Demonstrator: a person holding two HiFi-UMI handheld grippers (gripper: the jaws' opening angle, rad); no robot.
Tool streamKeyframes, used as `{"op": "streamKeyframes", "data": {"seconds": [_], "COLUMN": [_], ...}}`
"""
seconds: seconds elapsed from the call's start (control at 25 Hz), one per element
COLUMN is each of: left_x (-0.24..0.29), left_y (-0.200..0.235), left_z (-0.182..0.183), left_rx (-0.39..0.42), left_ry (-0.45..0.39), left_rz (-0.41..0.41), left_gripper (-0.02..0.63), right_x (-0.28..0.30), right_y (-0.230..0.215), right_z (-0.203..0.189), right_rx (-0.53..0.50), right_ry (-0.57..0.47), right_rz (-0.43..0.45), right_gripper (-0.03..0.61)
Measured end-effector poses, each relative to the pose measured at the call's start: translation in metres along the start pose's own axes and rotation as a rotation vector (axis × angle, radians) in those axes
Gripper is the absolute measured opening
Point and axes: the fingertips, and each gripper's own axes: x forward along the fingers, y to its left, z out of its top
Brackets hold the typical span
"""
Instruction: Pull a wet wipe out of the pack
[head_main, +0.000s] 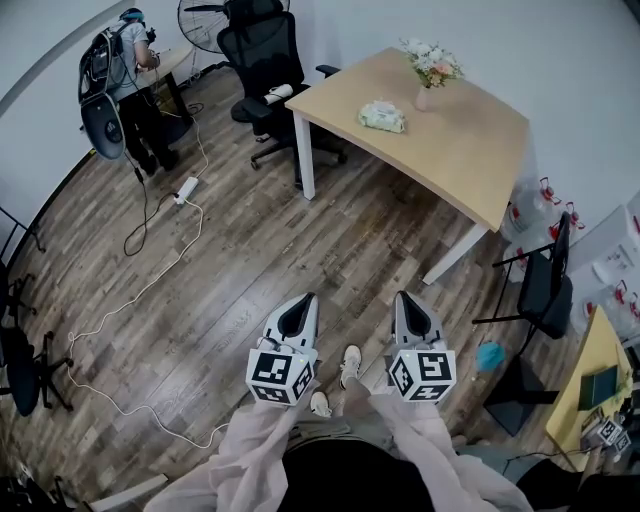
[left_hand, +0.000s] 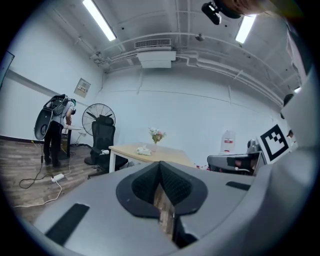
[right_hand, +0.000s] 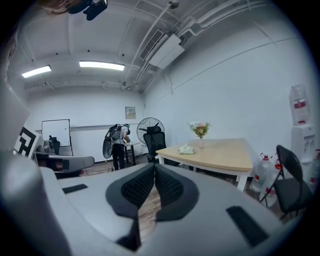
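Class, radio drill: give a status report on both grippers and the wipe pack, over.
Left gripper and right gripper: jaws shut, empty. Wet wipe pack on table, far ahead. Office chair beside table, not blocking.

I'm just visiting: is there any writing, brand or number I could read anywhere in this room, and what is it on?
Nothing here reads clearly enough to quote.
Pale green wet wipe pack: print too small to read.
Small framed wall notice: blurred.
Red label on the white water dispenser: too small.
Black-and-white square markers on the handheld cubes: patterns only, no letters.
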Motion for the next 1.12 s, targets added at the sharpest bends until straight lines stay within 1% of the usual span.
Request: {"op": "streamKeyframes", "data": {"seconds": [0.4,0.68,0.88,1.12], "left_x": [0.063,0.108,0.134,0.161], "left_y": [0.009,0.010,0.008,0.000], "left_z": [0.008,0.015,0.017,0.016], "left_rx": [-0.011,-0.001,0.001,0.000], "left_ry": [0.005,0.002,0.002,0.001], "left_rz": [0.005,0.005,0.010,0.018], "left_gripper": [0.012,0.012,0.012,0.012], "right_x": [0.055,0.091,0.108,0.123], "right_y": [-0.034,-0.062,-0.079,-0.107], "right_z": [0.010,0.019,0.028,0.026], "right_rx": [0.000,-0.007,-0.022,-0.009], "right_ry": [0.017,0.020,0.002,0.015], "right_rz": [0.014,0.016,0.031,0.030], "right_gripper": [0.013,0.014,0.013,0.014]}}
